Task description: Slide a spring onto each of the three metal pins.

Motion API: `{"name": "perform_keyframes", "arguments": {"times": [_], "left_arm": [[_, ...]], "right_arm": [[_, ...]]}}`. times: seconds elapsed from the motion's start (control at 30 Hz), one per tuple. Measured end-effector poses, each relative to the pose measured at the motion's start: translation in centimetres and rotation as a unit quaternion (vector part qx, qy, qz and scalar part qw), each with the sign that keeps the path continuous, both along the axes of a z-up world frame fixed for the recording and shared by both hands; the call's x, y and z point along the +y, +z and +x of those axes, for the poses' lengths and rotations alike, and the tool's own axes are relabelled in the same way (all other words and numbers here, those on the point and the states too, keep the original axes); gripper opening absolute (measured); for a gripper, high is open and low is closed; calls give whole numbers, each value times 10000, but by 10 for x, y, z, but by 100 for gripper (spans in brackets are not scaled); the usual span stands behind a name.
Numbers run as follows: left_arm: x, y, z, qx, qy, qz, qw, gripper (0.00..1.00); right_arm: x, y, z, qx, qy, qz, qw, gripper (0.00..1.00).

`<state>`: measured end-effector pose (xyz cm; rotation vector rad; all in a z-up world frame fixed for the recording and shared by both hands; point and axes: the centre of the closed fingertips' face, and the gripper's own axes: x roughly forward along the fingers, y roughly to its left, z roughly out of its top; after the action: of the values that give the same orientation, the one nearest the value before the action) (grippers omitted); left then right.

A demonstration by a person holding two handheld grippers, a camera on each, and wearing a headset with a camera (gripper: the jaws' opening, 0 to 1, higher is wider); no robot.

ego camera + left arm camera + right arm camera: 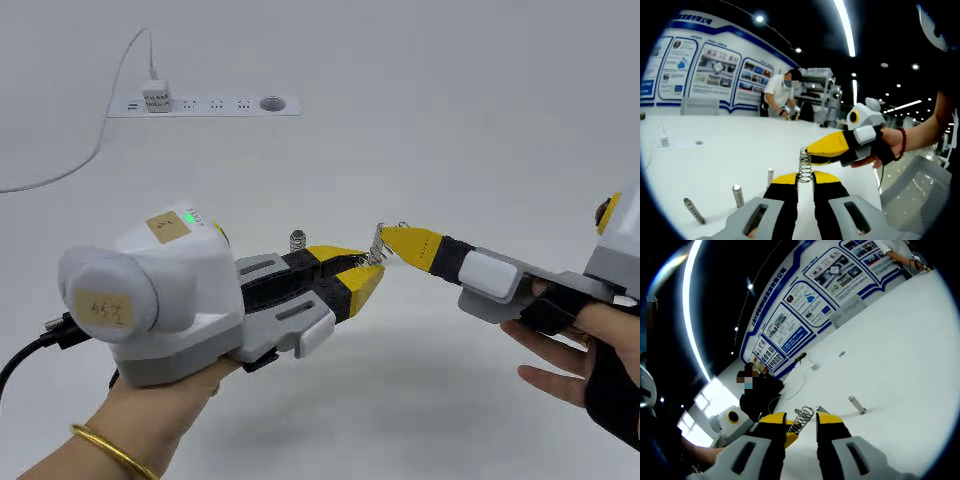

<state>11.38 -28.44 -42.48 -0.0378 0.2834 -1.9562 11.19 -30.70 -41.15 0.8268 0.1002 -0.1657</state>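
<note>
Bench (450, 130), white and broad, lies under both grippers, which are raised above it so the coil can be handled in free air rather than chased over the smooth top. The left gripper (371, 264) has its tongs narrow, pinching the lower end of the spring (805, 167), which stands up out of the gap between the yellow tips. The right gripper (386, 238) comes in from the opposite side with its tongs drawn close at the spring's upper end; whether they grip it or only steady it I cannot tell from these angles. I judge this to be a hand-over or a straightening of the spring ahead of threading.

Far behind, a person (782, 95) works at another station and is no hindrance. The power strip (205, 105) sits at the back of the bench, well apart from the work. Nearer, an upright pin (738, 195) already wears a coil, a bare pin (770, 176) stands near the left tongs, and a tilted coil (693, 210) rests further out. Nothing lies between the spring and the bare pin.
</note>
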Motion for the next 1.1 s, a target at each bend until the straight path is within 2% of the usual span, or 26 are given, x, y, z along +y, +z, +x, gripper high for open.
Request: {"name": "perform_keyframes", "arguments": {"times": [0.07, 0.13, 0.27, 0.47, 0.77, 0.83, 0.9, 1.03, 1.1], "left_arm": [[1, 3, -1, 36, -2, -40, 10000, 10], [2, 5, -1, 8, 14, -71, 10000, 10], [3, 9, -2, 51, -3, -116, 9999, 10], [5, 9, 0, -3, 11, -96, 10000, 10], [8, 4, 3, -131, 60, 41, 9999, 12], [9, -1, 6, -253, 91, 174, 9995, 13], [11, -7, 10, -473, 120, 265, 9985, 17], [16, -13, 16, -564, 187, 404, 9974, 22], [19, -17, 21, -689, 239, 470, 9962, 24]], "right_arm": [[3, 1, 1, -85, 41, 141, 9999, 21], [3, 2, 2, -99, 25, 144, 9998, 20], [6, 3, 3, -167, 35, 258, 9995, 14], [10, 6, 5, -206, 140, 238, 9994, 12], [16, 8, 9, -60, 327, -224, 9992, 11], [14, 8, 10, -38, 308, -305, 9991, 11], [11, 8, 10, 7, 283, -443, 9986, 11], [4, 8, 9, 142, 248, -774, 9966, 11], [0, 8, 9, 194, 228, -906, 9954, 11]]}}
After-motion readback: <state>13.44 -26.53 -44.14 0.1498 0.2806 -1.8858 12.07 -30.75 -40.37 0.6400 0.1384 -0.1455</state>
